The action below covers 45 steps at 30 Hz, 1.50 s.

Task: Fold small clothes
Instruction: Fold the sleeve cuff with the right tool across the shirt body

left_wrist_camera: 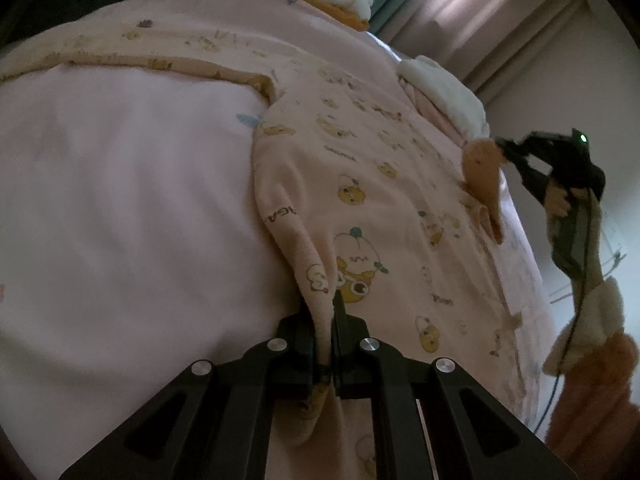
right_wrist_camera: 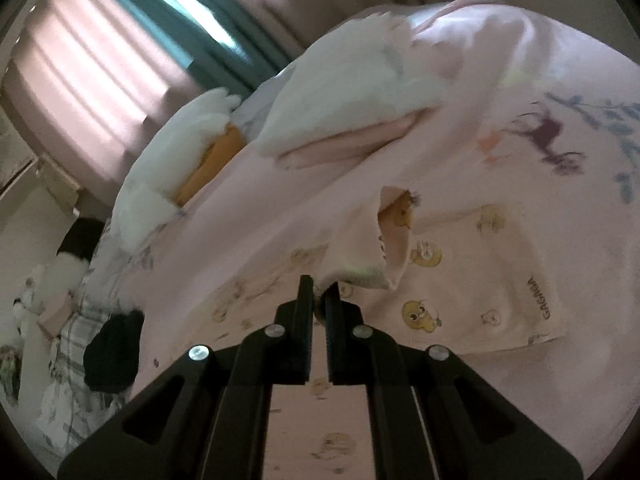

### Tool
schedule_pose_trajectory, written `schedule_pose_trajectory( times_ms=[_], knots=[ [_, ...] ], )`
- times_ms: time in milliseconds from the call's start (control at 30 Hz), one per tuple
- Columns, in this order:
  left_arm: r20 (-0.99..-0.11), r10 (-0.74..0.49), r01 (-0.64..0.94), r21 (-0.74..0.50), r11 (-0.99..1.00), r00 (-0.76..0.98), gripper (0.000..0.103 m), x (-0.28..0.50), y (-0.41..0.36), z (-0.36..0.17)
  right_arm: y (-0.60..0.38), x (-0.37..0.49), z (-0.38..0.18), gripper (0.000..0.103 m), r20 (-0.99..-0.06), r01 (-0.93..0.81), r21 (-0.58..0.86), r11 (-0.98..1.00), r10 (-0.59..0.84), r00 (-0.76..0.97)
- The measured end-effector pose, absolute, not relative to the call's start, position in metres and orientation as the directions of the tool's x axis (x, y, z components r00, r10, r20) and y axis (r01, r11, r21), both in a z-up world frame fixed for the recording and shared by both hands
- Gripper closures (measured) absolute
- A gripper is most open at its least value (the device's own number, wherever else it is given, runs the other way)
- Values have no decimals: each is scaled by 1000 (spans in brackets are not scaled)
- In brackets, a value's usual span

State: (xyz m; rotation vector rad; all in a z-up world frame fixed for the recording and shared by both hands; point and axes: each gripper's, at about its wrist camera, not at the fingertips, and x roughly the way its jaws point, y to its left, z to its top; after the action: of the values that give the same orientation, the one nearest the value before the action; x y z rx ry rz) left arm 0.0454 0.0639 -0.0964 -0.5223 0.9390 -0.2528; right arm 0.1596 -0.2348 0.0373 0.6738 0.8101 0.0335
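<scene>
Beside garment (left_wrist_camera: 360,168), folded white blanket (left_wrist_camera: 444,92).

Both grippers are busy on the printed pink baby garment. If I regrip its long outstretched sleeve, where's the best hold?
Probably the sleeve's free far end, coming from beyond it, along its length: it lies flat and straight on the pink bedsheet, so its edge should pinch cleanly.

Pale pink garment (left_wrist_camera: 360,184) with yellow cartoon prints, pink bedsheet (left_wrist_camera: 120,200).
</scene>
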Motion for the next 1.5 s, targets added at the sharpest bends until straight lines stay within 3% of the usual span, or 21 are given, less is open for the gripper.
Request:
schedule_pose_trajectory(
  times_ms=[167,400,700,1500],
  knots=[
    [-706,-425,28,-499,866,567,94,44,62,-94,-183,178,29,98,-665,173,566,806,323,673],
    [-676,-507,-1,-601,800,535,94,48,74,-103,-129,196,22,98,-686,115,535,837,351,637],
    [-691,-489,15,-570,821,532,94,45,69,-99,-106,205,15,97,-698,97,537,838,377,609],
    [-675,-549,-7,-634,773,494,94,39,74,-98,-19,225,-6,95,-721,-15,526,850,456,522]
  ],
)
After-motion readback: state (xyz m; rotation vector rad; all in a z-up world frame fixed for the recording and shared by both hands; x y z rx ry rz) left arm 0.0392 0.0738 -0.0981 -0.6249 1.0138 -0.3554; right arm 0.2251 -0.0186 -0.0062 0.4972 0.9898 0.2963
